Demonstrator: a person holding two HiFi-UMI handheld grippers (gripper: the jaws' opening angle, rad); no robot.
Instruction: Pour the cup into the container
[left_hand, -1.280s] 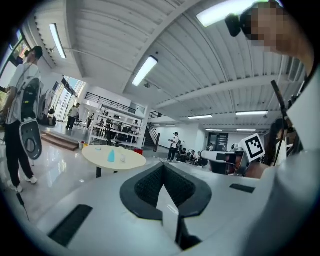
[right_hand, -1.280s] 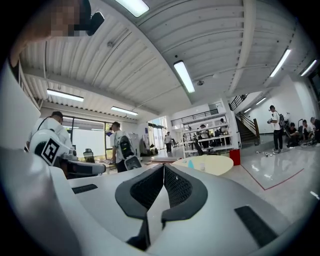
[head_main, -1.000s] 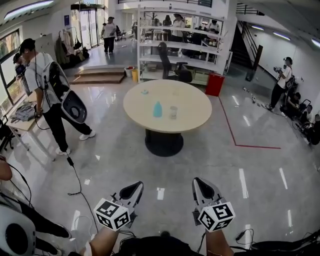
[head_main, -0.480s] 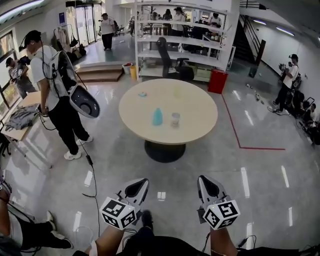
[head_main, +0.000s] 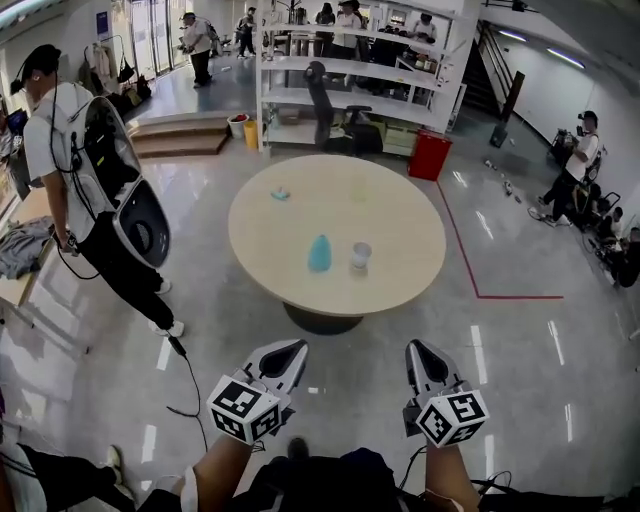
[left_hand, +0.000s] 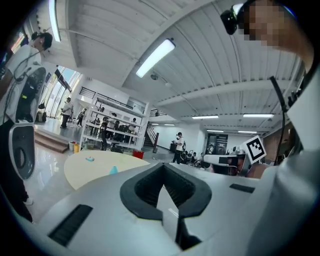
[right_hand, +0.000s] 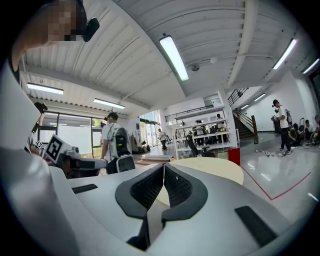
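On the round beige table (head_main: 400, 225), well apart from the closed, empty left gripper (head_main: 288, 350) and right gripper (head_main: 419, 350), the small white cup (head_main: 361, 255) and the light-blue container (head_main: 320, 253) stand untouched, nothing poured yet.

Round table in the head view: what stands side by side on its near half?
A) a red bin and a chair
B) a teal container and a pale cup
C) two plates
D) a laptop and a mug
B: the teal container and the pale cup stand upright next to each other, with a gap between them, on the round table.
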